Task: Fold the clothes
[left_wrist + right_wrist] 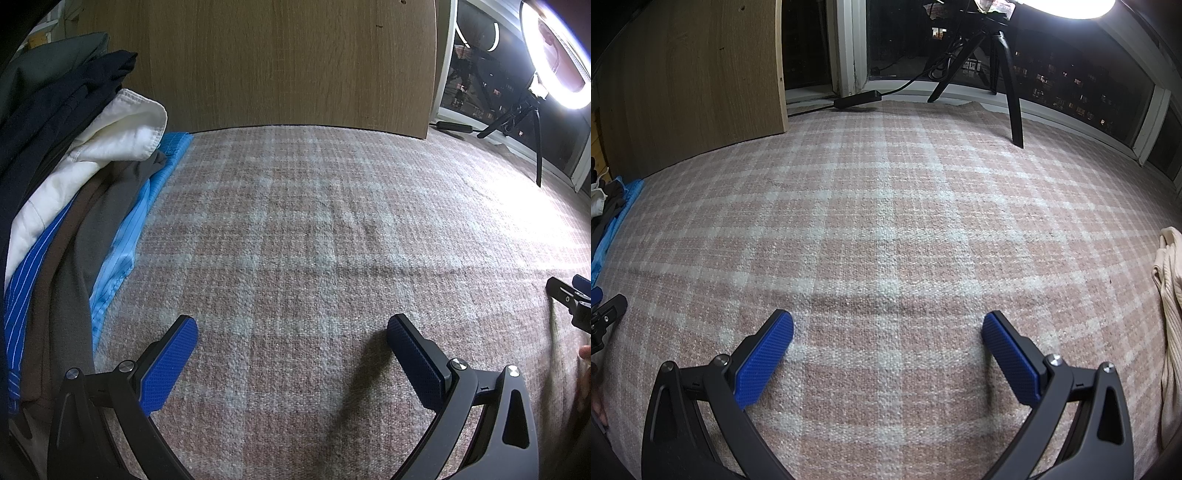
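**Desk:** Where do the clothes lie as you hold both tools over the plaid blanket [886, 221]?

**Field:** The stack of clothes [74, 206] sits at your far left, against the wooden panel [280, 62]: dark navy on top, then white, striped blue, brown and grey, with a light blue piece lowest, its edge on the blanket. One cream ribbed garment [1169, 306] lies loose at your far right edge. The middle of the blanket is bare.

**Desk:** And your tools?

**Field:** Your left hand-held gripper [291, 328] has its jaws spread wide, holding nothing, low over the blanket just beside the stack. Your right hand-held gripper [888, 325] is likewise agape and empty, well apart from the cream piece.

**Desk:** How should you go about it?

**Field:** Likely the step is fetching a garment to the bare middle. Pinch one layer only, near an edge or corner, so the pile does not drag along; lift it clear, then spread it flat before any fold. Mind the ring light's tripod [1001, 70] at the far edge.
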A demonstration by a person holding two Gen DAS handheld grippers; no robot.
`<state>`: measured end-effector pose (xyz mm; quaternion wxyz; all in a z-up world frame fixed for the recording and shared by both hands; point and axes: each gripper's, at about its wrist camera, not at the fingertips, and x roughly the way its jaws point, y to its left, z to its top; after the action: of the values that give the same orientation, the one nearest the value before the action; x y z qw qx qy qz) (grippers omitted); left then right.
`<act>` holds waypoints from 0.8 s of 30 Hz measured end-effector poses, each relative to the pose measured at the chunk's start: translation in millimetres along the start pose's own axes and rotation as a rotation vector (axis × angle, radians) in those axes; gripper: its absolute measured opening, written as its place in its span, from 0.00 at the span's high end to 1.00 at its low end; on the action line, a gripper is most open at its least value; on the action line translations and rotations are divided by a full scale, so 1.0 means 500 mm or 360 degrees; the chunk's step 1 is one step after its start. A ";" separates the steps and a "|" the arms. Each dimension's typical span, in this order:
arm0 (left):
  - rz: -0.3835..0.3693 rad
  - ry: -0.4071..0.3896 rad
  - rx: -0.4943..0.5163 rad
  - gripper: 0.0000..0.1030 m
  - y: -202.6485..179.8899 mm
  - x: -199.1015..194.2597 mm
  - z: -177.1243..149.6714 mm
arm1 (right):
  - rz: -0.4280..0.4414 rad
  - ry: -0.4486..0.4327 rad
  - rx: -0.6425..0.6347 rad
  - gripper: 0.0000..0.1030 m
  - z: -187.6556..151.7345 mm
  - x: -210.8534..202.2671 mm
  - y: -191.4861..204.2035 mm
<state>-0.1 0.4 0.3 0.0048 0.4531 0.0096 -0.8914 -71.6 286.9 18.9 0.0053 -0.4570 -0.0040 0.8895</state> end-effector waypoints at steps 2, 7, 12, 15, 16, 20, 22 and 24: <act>-0.0001 0.0001 0.0000 0.00 0.000 -0.002 -0.002 | 0.0008 0.0006 -0.0010 0.00 0.001 -0.002 0.003; -0.0014 0.0049 0.0005 0.00 -0.004 0.002 0.010 | 0.0030 0.0029 -0.0046 0.00 -0.003 -0.010 0.005; -0.0047 0.0076 -0.0041 0.01 0.021 0.006 0.041 | 0.0008 0.0029 -0.0027 0.00 -0.020 -0.032 0.002; -0.0021 0.0031 -0.0019 0.01 0.028 -0.023 0.056 | 0.0025 0.0010 -0.0001 0.00 -0.027 -0.065 0.002; 0.0000 0.0011 -0.0002 0.01 0.028 -0.036 0.061 | 0.0028 -0.0004 0.0007 0.00 -0.028 -0.078 0.003; 0.0005 -0.0070 0.0044 0.01 0.026 -0.099 0.086 | 0.0032 -0.0060 0.0035 0.00 -0.032 -0.152 0.000; -0.0024 -0.0098 0.0065 0.01 0.023 -0.136 0.099 | 0.0021 -0.0102 0.0040 0.00 -0.034 -0.201 -0.003; -0.0045 -0.0127 0.0090 0.01 0.018 -0.171 0.113 | 0.0009 -0.0145 0.0046 0.00 -0.036 -0.249 -0.006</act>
<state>5.1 -9.7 102.6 -0.0204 0.4170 -0.0093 -0.9086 15.7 288.1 109.8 0.0092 -0.4159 0.0100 0.9093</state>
